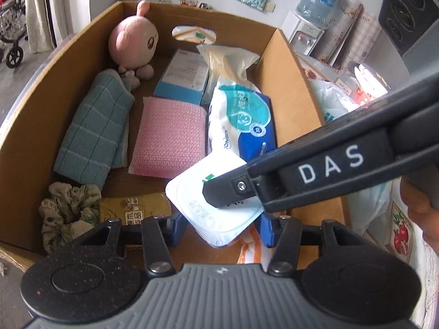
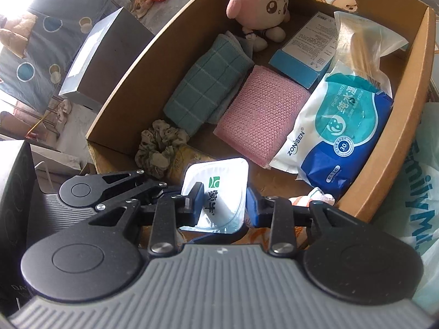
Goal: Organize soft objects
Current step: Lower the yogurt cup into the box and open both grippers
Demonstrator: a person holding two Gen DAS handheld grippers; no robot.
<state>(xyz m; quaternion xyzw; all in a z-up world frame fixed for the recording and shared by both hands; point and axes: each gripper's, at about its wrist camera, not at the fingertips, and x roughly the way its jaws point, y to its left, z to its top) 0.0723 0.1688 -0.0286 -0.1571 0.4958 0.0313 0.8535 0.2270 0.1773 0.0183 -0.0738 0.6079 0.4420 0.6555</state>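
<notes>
A white square foil-lidded cup (image 1: pixel 216 203) (image 2: pixel 216 192) hangs over the near end of a cardboard box (image 1: pixel 290 87) (image 2: pixel 395 148). My right gripper (image 2: pixel 223 205) has its blue fingers on both sides of the cup and is shut on it; in the left wrist view its black body (image 1: pixel 315 172) reaches in from the right. My left gripper (image 1: pixel 219 224) is open, its fingers either side below the cup. In the box lie a pink plush (image 1: pixel 134 44) (image 2: pixel 260 2), a teal towel (image 1: pixel 96 128) (image 2: pixel 205 82), a pink sponge cloth (image 1: pixel 170 137) (image 2: pixel 263 118), a wet-wipes pack (image 1: pixel 241 120) (image 2: pixel 337 128) and a scrunchie (image 1: pixel 68 205) (image 2: pixel 162 148).
The box also holds a blue-white carton (image 1: pixel 183 76) (image 2: pixel 304 54), a clear plastic bag (image 1: pixel 227 60) (image 2: pixel 365 38) and a gold packet (image 1: pixel 134 208). An orange-white cloth (image 1: pixel 249 249) lies at the near end. A plastic bag (image 2: pixel 422 192) lies right of the box; a water dispenser (image 1: pixel 304 33) stands behind.
</notes>
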